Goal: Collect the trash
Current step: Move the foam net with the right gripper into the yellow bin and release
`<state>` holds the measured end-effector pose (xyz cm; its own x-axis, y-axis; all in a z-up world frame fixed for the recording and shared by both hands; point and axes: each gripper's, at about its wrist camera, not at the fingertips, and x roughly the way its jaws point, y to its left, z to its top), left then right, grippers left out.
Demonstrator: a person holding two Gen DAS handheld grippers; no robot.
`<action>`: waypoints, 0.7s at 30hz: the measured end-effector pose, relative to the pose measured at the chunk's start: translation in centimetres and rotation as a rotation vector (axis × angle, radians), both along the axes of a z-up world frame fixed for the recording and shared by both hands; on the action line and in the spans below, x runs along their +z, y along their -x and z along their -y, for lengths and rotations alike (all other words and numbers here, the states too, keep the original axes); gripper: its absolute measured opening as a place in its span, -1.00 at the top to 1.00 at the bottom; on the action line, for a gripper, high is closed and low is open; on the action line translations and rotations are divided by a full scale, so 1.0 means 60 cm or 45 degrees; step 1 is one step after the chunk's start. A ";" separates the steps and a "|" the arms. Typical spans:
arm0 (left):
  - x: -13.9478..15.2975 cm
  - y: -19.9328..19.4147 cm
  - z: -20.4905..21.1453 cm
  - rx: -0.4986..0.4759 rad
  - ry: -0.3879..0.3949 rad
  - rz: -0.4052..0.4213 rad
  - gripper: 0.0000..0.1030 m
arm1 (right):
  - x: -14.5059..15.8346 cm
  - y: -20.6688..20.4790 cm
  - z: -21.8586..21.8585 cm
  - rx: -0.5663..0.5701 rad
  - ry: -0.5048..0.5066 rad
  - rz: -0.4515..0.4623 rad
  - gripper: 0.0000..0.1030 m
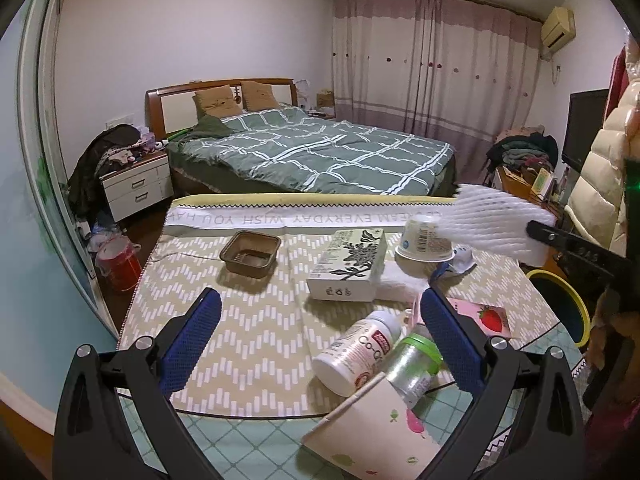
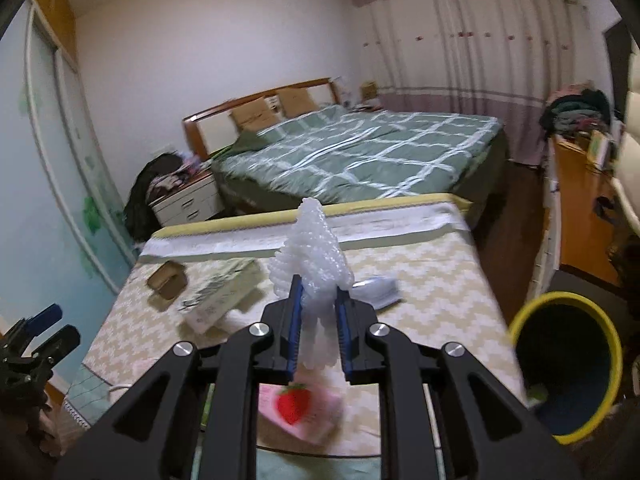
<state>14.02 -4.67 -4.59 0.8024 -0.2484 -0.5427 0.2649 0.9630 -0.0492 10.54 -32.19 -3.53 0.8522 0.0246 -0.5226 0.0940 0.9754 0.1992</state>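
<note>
On tablecloth: "WISH YOU"; bottle "Co-Q". Right hand-held gripper clamps foam net; left hand-held gripper spread.

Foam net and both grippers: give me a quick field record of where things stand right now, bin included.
right gripper: shut on white foam net, held up above the table
left gripper: open, empty, fingers either side of the lying bottles
bin: yellow-rimmed, on the floor at the table's right edge
still on table: brown tray, printed box, white cup, white bottle, green-capped bottle, strawberry card
</note>
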 end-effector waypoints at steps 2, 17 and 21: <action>0.002 0.005 0.008 -0.011 -0.005 0.002 -0.91 | -0.006 0.014 0.032 -0.080 0.011 0.001 0.70; 0.004 0.025 0.071 -0.093 -0.038 -0.011 -0.91 | -0.087 0.125 0.276 -0.657 0.008 -0.112 0.70; 0.004 0.027 0.083 -0.109 -0.051 -0.012 -0.91 | -0.103 0.120 0.295 -0.705 0.002 -0.154 0.65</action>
